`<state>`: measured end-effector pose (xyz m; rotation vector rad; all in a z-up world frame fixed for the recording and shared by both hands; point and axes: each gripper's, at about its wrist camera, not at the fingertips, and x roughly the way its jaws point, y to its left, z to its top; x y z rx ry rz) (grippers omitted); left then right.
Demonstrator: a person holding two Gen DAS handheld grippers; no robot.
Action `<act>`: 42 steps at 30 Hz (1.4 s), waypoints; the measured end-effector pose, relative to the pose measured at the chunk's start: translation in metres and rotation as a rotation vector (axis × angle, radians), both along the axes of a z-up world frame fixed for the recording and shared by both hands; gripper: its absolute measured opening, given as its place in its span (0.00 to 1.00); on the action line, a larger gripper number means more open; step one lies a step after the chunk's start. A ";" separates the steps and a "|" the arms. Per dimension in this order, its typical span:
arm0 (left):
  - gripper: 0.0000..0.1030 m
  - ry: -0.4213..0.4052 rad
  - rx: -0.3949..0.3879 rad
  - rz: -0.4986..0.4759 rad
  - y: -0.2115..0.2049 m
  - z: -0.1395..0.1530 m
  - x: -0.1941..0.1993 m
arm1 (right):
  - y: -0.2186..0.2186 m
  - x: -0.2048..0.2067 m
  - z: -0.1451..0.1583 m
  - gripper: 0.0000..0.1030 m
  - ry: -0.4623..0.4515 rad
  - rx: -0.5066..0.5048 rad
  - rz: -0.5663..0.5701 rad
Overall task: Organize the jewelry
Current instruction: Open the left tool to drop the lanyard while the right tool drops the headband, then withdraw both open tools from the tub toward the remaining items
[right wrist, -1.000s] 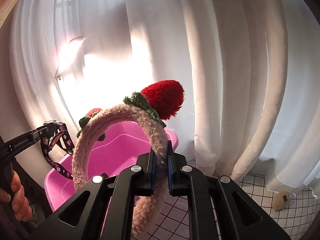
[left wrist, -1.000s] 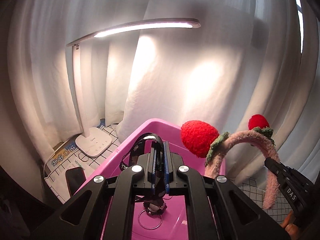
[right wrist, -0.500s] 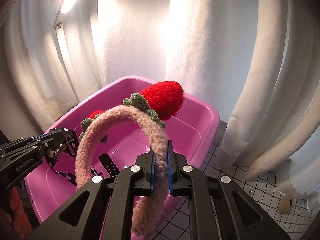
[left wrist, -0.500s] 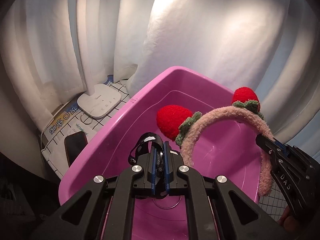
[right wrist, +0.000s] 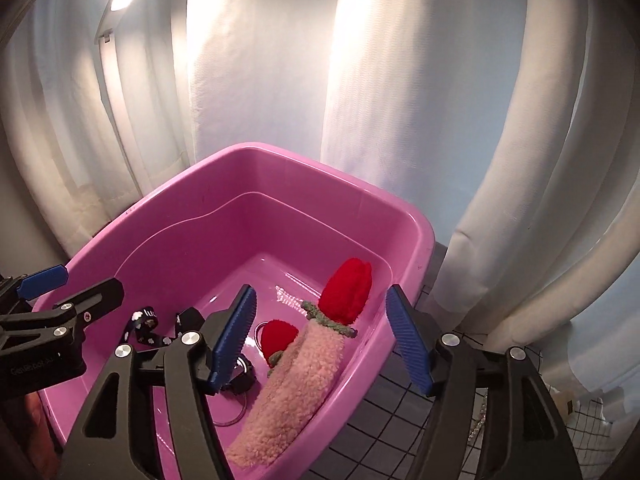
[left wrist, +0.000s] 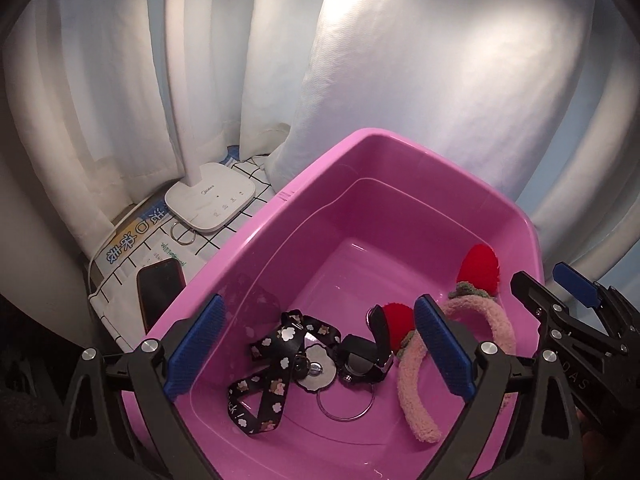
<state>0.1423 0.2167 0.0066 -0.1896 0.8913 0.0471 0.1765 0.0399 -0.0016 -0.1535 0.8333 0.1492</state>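
Headband [left wrist: 416,384] lies in the pink tub [left wrist: 256,224] at its right wall, beside the lanyard [left wrist: 276,360]; we see left gripper [left wrist: 316,354] wide, empty, above both. Right view: right gripper [right wrist: 324,336] wide, straddling the headband [right wrist: 296,384] untouched.

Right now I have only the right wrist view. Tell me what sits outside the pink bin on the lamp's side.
Observer: A white lamp base stands on a checked cloth beside the pink bin.
Operator: Report anything loose near it.
Observer: A metal ring lies on the cloth just in front of the base.
Operator: Keep going, closer to the bin.
Observer: A dark phone lies by the bin's outer wall, its lower end hidden behind the rim.
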 end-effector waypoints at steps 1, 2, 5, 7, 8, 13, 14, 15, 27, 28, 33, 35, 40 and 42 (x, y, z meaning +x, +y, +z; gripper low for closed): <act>0.91 -0.001 0.009 -0.004 -0.001 0.001 0.000 | -0.002 -0.001 0.001 0.62 -0.003 0.008 -0.004; 0.91 0.000 0.016 -0.005 -0.001 0.002 0.000 | -0.005 -0.002 0.002 0.62 -0.006 0.020 -0.009; 0.92 0.001 0.020 -0.006 -0.003 0.004 -0.003 | -0.013 -0.006 0.008 0.62 -0.015 0.047 -0.024; 0.92 0.000 0.016 0.000 -0.004 0.005 -0.006 | -0.017 -0.008 0.011 0.62 -0.020 0.060 -0.032; 0.92 0.000 0.014 0.000 -0.005 0.005 -0.007 | -0.021 -0.011 0.014 0.62 -0.024 0.071 -0.038; 0.92 -0.012 0.005 -0.015 -0.020 0.014 -0.019 | -0.039 -0.031 0.025 0.62 -0.052 0.122 -0.056; 0.92 -0.024 0.006 -0.023 -0.025 0.018 -0.023 | -0.044 -0.036 0.026 0.62 -0.060 0.132 -0.060; 0.92 -0.036 0.005 -0.031 -0.030 0.022 -0.026 | -0.050 -0.042 0.028 0.62 -0.068 0.144 -0.063; 0.94 -0.136 -0.116 -0.313 -0.150 0.062 -0.063 | -0.189 -0.132 0.023 0.66 -0.126 0.187 -0.302; 0.94 -0.141 -0.113 -0.339 -0.164 0.062 -0.066 | -0.205 -0.139 0.020 0.66 -0.123 0.183 -0.334; 0.94 -0.147 -0.107 -0.460 -0.231 0.051 -0.078 | -0.280 -0.170 -0.001 0.69 -0.080 0.180 -0.488; 0.94 -0.132 -0.100 -0.504 -0.257 0.038 -0.082 | -0.306 -0.180 -0.011 0.71 -0.062 0.183 -0.534; 0.94 -0.075 -0.073 -0.568 -0.311 -0.005 -0.083 | -0.354 -0.194 -0.045 0.73 0.001 0.208 -0.601; 0.94 -0.058 -0.060 -0.579 -0.325 -0.024 -0.080 | -0.371 -0.193 -0.060 0.73 0.029 0.236 -0.611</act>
